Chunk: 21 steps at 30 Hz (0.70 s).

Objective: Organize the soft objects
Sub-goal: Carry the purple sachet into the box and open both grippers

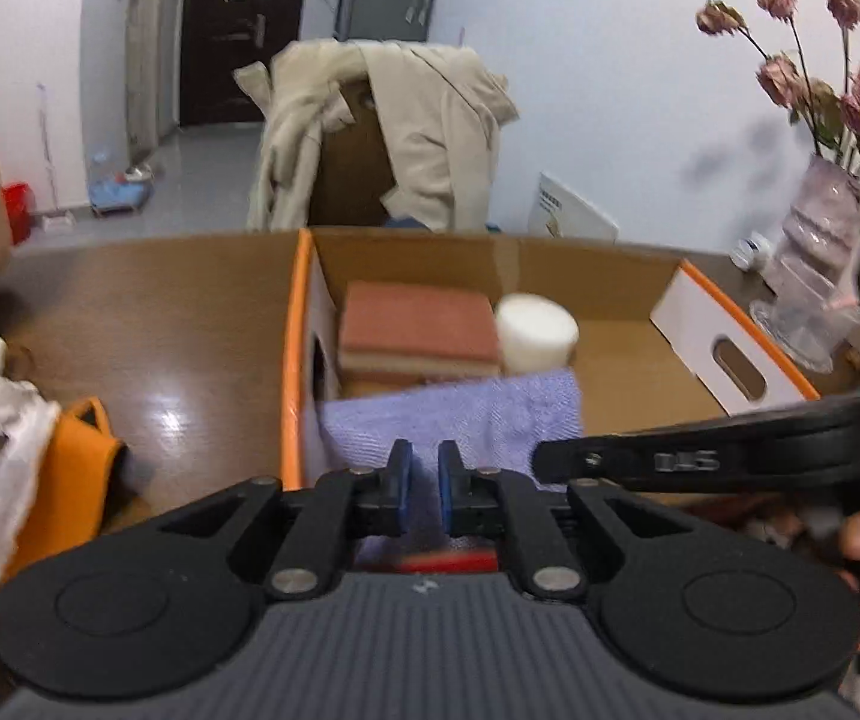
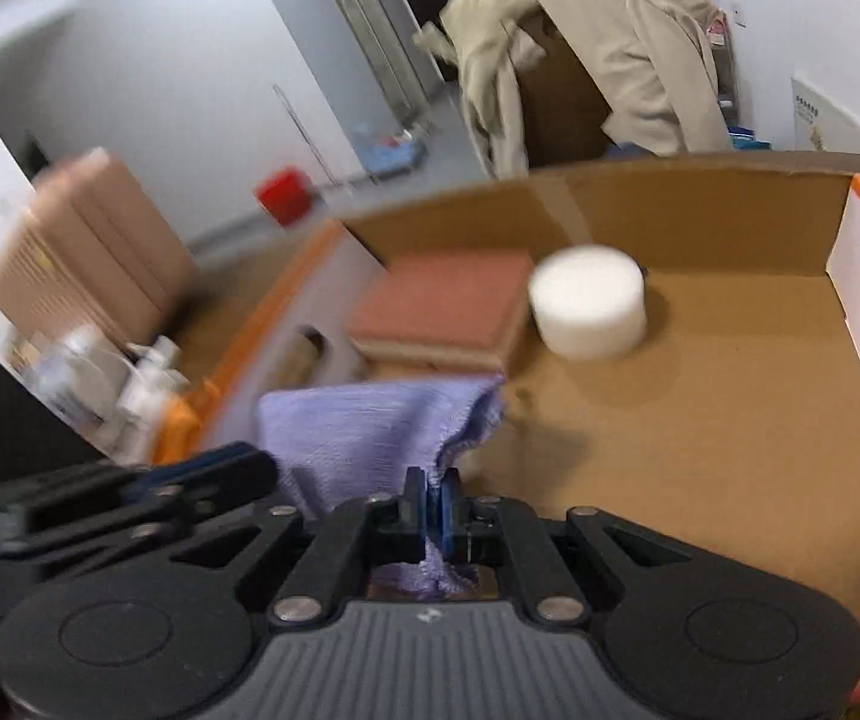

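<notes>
The soft, floppy purple cloth [image 2: 369,426], pinched by both grippers' fingers [image 2: 431,495], will sag, so hold its edges toward the box [image 2: 730,420] at 12 o'clock

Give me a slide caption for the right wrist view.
Right gripper pinches the purple cloth over the cardboard box.

Left-side clutter [image 2: 99,384] blurred, maybe bottles

Lilac cloth [image 2: 369,426] draped over box [image 2: 700,420] edge
</notes>
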Available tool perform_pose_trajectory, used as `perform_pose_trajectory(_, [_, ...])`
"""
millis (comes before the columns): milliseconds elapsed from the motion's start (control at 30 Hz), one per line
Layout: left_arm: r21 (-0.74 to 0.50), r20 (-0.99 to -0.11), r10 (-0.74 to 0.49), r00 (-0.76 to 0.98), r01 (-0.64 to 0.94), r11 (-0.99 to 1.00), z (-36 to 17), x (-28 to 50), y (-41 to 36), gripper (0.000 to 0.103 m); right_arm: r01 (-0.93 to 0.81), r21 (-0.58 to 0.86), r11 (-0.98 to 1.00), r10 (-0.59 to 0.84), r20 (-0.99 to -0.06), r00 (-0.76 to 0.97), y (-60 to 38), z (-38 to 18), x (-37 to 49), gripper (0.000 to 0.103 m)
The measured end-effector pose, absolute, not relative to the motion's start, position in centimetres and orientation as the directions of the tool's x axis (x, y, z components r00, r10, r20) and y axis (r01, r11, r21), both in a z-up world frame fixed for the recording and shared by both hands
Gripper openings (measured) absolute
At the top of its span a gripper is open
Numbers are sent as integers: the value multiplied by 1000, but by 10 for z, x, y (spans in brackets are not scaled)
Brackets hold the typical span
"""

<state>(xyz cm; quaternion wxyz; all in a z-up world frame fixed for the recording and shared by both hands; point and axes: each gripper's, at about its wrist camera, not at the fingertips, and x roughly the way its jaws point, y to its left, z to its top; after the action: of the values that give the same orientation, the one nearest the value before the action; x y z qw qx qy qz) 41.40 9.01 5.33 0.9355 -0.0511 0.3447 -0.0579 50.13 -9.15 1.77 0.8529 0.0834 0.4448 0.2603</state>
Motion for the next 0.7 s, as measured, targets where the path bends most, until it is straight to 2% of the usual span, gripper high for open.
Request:
perform_pose_trajectory(67, [-135,-642,-152,752,85,987,50,411,91,13,-362,376,853,513,-731,450,-94,12,500,8])
perform_pose_trajectory(133, [-120,-631,-137,764,78,990,50,405,91,33,-373,379,847,522,-725,450,-99,14,496,14])
perform_pose_trajectory(167, [-116,-625,-136,769,82,990,52,403,91,43,-385,387,838,536,-719,443,-101,17,494,21])
perform_pose_trajectory(300, [-101,-585,-136,800,94,990,73,378,82,45,-403,354,844,527,-687,501,-115,46,478,41])
perform_pose_trajectory(333, [-101,-568,-137,812,96,990,81,369,81,46,-405,335,851,517,-671,532,-119,56,471,43])
perform_pose_trajectory(433, [-106,-502,-147,853,108,989,102,337,81,54,-413,271,869,487,-614,621,-137,95,439,45])
perform_pose_trajectory(500, [-115,-462,-160,872,120,986,113,311,81,60,-422,234,876,476,-567,673,-148,120,413,57])
perform_pose_trajectory(567, [-123,-429,-172,887,131,984,121,287,81,68,-430,175,885,455,-513,728,-156,138,379,59])
perform_pose_trajectory(633, [-122,-384,-176,906,139,983,120,256,79,72,-441,123,889,445,-456,770,-163,149,340,66])
perform_pose_trajectory(700, [-119,-345,-159,925,125,985,114,226,75,80,-450,107,887,454,-383,804,-169,149,295,77])
